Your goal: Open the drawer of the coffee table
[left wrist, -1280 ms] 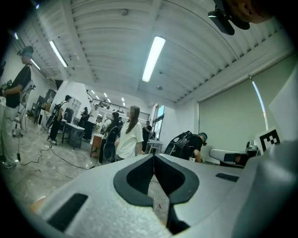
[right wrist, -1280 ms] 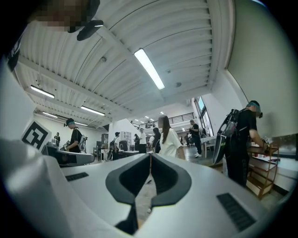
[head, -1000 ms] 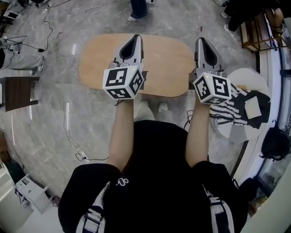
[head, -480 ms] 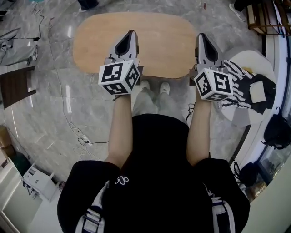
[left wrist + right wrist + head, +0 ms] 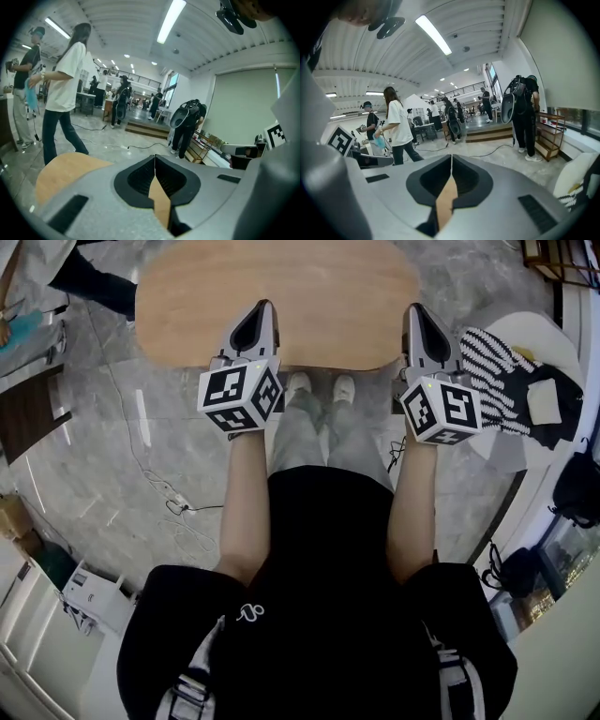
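The coffee table has an oval light-wood top and lies across the top of the head view; no drawer shows in any view. My left gripper hovers over the table's near edge, left of centre, jaws shut with nothing between them. My right gripper is level with it by the table's right end, also shut and empty. In the left gripper view the shut tips point past the table top into the room. The right gripper view shows closed tips aimed over the floor.
A round white side table with a black-and-white striped cloth stands right of my right gripper. A dark wooden stool is at the left and a cable runs over the marble floor. Several people walk beyond the table.
Both grippers have come down side by side, still shut. The table has slid toward the top of the head view, and a person's legs have appeared at its top left.
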The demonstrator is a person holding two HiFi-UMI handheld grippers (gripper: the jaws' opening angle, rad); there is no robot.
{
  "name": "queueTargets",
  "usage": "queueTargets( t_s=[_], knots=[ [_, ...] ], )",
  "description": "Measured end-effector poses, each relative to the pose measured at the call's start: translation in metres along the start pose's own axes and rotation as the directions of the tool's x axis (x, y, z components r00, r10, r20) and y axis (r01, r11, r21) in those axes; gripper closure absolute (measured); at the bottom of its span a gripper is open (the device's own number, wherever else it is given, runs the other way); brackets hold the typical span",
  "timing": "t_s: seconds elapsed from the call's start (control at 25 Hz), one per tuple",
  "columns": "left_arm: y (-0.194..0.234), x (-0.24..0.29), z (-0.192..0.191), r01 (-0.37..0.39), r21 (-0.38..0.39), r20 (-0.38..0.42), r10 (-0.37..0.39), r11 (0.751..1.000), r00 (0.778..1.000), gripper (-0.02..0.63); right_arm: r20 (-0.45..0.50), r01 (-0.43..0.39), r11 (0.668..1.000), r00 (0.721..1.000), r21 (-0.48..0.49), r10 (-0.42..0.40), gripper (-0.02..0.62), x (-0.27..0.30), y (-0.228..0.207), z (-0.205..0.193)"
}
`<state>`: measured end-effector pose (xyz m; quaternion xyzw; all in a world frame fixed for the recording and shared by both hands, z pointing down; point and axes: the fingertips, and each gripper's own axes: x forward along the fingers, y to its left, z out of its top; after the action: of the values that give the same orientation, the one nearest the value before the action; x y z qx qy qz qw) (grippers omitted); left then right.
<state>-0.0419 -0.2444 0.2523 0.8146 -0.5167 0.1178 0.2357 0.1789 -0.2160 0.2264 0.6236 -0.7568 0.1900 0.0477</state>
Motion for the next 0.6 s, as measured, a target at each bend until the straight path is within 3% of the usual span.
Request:
queueTargets(
  t_s=[0.6],
  knots=[
    [0.039, 0.0, -0.124, -0.024, -0.01, -0.19, 0.022, 1.0, 0.982, 0.595, -0.183, -0.004, 1.0, 0.983, 0.027, 0.009, 0.583, -0.001, -0.005, -0.125]
  ],
)
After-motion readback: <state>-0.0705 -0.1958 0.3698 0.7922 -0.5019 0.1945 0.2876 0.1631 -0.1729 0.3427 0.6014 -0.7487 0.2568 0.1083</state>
